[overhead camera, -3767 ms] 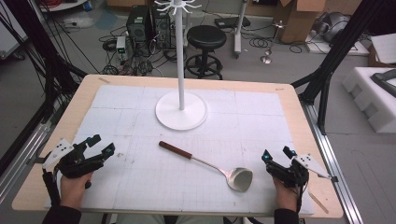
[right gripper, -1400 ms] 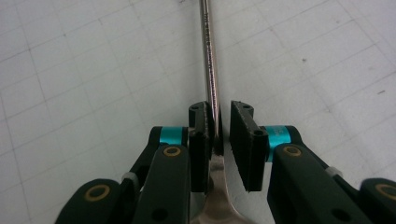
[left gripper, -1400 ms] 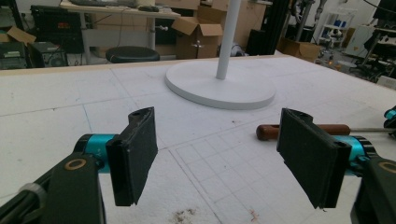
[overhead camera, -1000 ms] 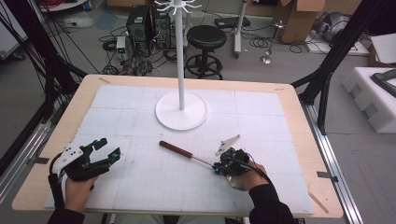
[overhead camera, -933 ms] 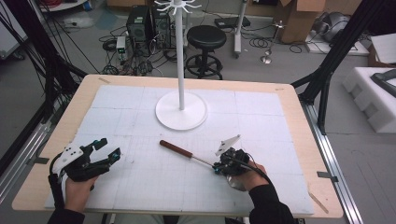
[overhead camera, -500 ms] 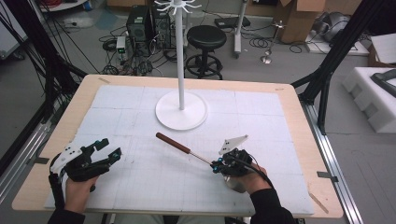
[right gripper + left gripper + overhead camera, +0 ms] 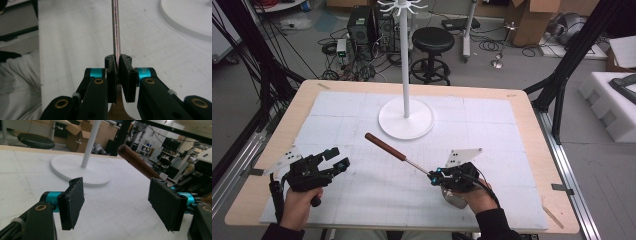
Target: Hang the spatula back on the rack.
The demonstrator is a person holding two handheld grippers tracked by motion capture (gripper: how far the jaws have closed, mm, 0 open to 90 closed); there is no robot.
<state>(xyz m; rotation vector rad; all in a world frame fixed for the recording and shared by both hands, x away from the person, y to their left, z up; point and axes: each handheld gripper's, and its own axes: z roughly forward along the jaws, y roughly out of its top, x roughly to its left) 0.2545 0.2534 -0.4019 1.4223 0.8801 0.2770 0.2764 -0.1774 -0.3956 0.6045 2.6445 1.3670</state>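
Clamping the ladle [image 7: 412, 162] by its metal shaft, the right gripper [image 7: 117, 65] fingers are closed tight; the wooden handle points toward 10 o'clock, raised off the bench [image 7: 522, 125], bowl under the hand. The left gripper [image 7: 334, 159] fingers stand wide apart, having just opened slightly, holding nothing. The white stand [image 7: 406, 117] sits at 12 o'clock

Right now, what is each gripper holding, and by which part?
Right gripper clamps the ladle by its metal shaft, near the bowl. Left gripper holds nothing.
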